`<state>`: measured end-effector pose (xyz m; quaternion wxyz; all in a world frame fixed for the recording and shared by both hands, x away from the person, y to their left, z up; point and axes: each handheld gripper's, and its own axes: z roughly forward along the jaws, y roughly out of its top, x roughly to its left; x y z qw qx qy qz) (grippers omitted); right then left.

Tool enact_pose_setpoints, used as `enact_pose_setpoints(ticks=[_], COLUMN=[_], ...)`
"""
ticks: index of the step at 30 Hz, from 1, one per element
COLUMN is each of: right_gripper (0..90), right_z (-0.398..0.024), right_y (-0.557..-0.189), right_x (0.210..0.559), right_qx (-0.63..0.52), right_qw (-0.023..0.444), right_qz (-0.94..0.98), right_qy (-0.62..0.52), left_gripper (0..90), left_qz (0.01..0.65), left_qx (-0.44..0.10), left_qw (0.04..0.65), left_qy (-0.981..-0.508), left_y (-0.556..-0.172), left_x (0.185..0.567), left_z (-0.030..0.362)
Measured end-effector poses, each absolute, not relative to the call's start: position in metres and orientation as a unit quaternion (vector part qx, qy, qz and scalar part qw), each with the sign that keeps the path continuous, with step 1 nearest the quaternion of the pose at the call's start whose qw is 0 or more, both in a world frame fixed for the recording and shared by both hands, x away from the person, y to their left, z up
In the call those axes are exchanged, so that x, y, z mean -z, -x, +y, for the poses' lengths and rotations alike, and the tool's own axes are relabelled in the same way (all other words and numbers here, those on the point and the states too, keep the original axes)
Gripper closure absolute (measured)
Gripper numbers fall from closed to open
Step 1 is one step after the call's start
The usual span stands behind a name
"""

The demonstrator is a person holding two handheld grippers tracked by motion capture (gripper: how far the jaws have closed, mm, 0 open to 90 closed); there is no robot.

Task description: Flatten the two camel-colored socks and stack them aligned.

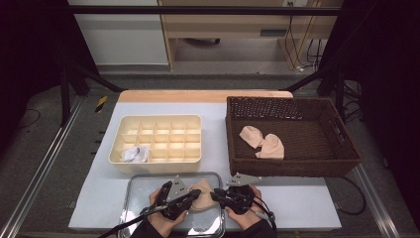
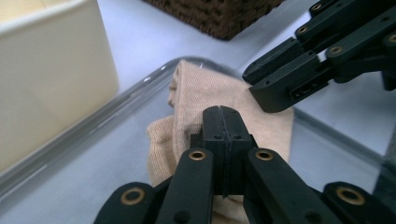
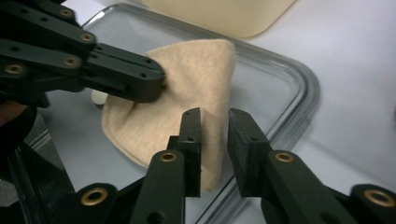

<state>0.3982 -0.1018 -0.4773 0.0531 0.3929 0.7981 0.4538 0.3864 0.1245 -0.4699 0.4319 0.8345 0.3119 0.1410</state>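
Lab test bench: metal frame rails [image 1: 39, 163], loose cables [image 1: 302, 44].

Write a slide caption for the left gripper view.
Closed left tongs pinch a beige sock over the metal tray.

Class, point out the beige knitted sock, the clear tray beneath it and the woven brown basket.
beige knitted sock [image 3: 196, 70]: right gripper view, upper fold.
clear tray [image 3: 299, 79]: right gripper view, rounded corner rim.
woven brown basket [image 1: 292, 167]: high view, near wall.
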Motion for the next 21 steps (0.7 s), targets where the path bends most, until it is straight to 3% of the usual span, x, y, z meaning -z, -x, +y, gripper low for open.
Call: enact_pose_setpoints(ticks=[7,21], right_gripper=[84.2,85.3], right_z=[-0.097,-0.083], right_y=[-0.4,-0.393], right_x=[0.478,0.459], right_qx=[-0.448,-0.487], right_qw=[0.049,0.041], right_qz=[0.8,0.8], right_qy=[-0.396,-0.348], left_gripper=[89.6,89.6], left_qz=[0.322,0.334], left_qx=[-0.138,-0.128], left_qw=[0.422,0.422], left_qy=[-0.836,-0.833], left_y=[-0.39,-0.392], left_x=[0.476,0.472], left_z=[0.124,0.127])
